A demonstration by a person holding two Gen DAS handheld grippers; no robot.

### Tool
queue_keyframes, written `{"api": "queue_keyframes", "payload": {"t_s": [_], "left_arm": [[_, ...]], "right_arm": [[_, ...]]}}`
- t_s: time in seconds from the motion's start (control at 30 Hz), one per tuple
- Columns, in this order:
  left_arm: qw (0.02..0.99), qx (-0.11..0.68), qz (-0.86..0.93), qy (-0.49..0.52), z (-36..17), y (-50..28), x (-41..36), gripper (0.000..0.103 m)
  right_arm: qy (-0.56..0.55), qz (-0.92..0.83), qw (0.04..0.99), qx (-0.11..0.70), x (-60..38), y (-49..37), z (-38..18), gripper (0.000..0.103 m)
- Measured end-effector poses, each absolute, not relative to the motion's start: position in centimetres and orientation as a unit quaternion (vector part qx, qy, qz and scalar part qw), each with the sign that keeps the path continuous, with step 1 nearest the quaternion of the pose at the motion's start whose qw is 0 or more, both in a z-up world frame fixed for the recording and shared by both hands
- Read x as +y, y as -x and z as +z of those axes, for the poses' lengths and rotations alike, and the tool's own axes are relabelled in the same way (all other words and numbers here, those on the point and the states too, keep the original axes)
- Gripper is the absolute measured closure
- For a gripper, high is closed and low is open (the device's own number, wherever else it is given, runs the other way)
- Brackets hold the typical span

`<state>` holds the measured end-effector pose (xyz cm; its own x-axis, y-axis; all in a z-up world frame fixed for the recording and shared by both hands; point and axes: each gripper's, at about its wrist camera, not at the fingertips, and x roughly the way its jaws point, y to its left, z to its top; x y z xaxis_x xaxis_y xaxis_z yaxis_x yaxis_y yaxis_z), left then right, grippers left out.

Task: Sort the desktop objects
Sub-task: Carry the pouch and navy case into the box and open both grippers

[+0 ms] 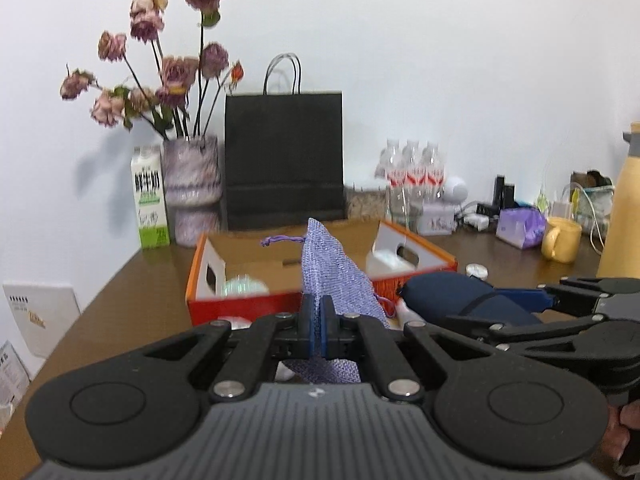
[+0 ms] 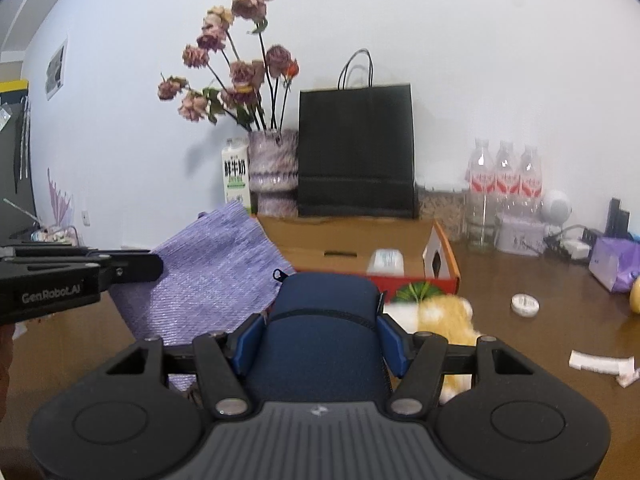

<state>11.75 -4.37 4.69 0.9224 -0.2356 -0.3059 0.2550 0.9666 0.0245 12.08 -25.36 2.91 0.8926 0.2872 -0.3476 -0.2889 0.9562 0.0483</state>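
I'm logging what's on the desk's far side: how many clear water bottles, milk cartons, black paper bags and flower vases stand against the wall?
Clear plastic water bottles: 3
Green-and-white milk carton: 1
Black paper bag: 1
Purple marbled flower vase: 1
Total: 6

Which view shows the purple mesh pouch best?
Right wrist view: the pouch shows broadside, its flat weave plain. Left wrist view sees the pouch nearly edge-on, pinched in the left gripper, its drawstring visible.

Bright, even light; fisheye-bowed edges, perhaps slight motion blur.
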Motion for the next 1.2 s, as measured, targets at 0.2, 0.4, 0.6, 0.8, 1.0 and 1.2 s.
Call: {"api": "queue_keyframes", "payload": {"t_s": [0.2, 0.4, 0.6, 0.8, 1.0, 1.2], "left_arm": [[0.985, 0.130, -0.112, -0.014, 6.9, -14.7, -4.2, 0.100], [0.988, 0.120, -0.099, 0.002, 8.2, -19.6, -3.8, 0.100], [0.986, 0.144, -0.081, 0.022, 7.4, -26.3, -3.3, 0.100], [0.972, 0.210, -0.072, 0.076, 4.5, -32.7, -1.7, 0.100], [0.960, 0.268, -0.055, 0.061, 2.1, -34.7, -1.3, 0.100], [0.954, 0.293, -0.032, 0.047, 0.9, -35.2, -1.0, 0.100]], "right_arm": [[-0.005, 0.149, 0.976, 0.162, -24.3, -15.3, 5.1, 0.043], [-0.019, 0.146, 0.976, 0.160, -22.8, -21.0, 6.6, 0.043], [-0.035, 0.138, 0.972, 0.189, -21.2, -28.1, 6.3, 0.043], [-0.053, 0.122, 0.961, 0.243, -19.8, -34.6, 3.8, 0.043], [-0.024, 0.102, 0.957, 0.271, -19.2, -36.7, 1.6, 0.043], [-0.007, 0.085, 0.955, 0.285, -20.0, -37.1, 0.7, 0.043]]}}
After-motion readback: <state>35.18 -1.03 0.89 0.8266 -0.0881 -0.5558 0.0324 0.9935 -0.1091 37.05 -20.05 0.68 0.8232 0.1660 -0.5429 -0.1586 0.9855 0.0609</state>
